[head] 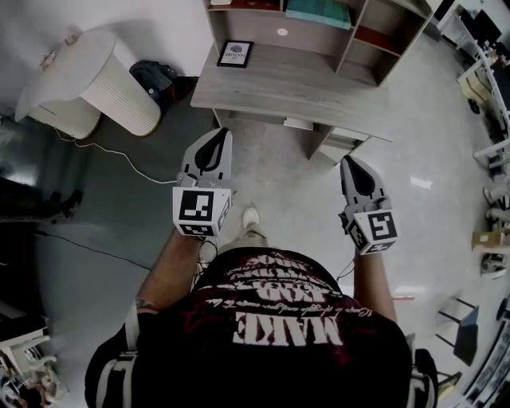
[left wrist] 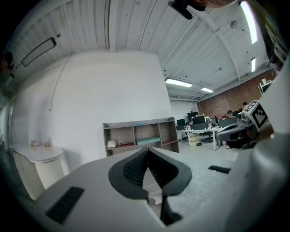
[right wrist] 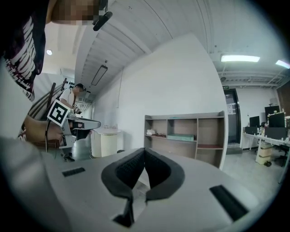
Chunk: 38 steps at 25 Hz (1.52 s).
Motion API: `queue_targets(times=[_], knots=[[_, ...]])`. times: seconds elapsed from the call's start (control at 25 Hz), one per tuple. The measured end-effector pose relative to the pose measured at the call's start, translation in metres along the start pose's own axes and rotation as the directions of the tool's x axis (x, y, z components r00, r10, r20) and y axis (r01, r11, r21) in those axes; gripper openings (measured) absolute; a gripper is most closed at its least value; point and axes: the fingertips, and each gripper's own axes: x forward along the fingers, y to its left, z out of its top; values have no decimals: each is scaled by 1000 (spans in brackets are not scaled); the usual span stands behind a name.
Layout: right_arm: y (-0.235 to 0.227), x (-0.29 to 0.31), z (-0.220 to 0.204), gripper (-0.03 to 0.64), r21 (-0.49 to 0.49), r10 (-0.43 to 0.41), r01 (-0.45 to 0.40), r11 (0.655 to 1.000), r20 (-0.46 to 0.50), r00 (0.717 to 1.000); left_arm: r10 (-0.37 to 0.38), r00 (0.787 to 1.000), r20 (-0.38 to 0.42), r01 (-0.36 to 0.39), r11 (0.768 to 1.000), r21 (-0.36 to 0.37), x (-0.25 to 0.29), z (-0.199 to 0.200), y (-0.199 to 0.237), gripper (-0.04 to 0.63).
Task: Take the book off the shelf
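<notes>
A grey open shelf unit stands against the wall ahead of me. A teal book lies flat in its middle compartment, and it shows again in the left gripper view and in the right gripper view. A thin red item lies in the compartment to its right. My left gripper and right gripper are held out level in front of the person, side by side, well short of the shelf. Both are shut with nothing between the pads.
A framed picture lies on the low grey top in front of the shelf. A white ribbed round cabinet stands to the left, with a black object and a white cable on the floor. Office desks with monitors are far right.
</notes>
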Motion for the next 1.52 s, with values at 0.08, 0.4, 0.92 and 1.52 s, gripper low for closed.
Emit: queue_targets(times=[0.08,0.4,0.92,1.52], knots=[[-4,19,3,3,2,-3,3,1000,3,1000,3,1000,3,-3,1000,26,14,0,10,8],[-16,83,7,3,-1,-15,15,1000,-19,1000,-25,1000,-7,25,1000,14,66,-7,48,8],[-34,154,26,3,-14,-88,87,996,-18,996,-83,996,18,83,997,12,134,-6,95,8],[-108,213,8,3,22,-78,79,997,-46,996,-87,996,-27,87,996,-14,228,-16,100,8]])
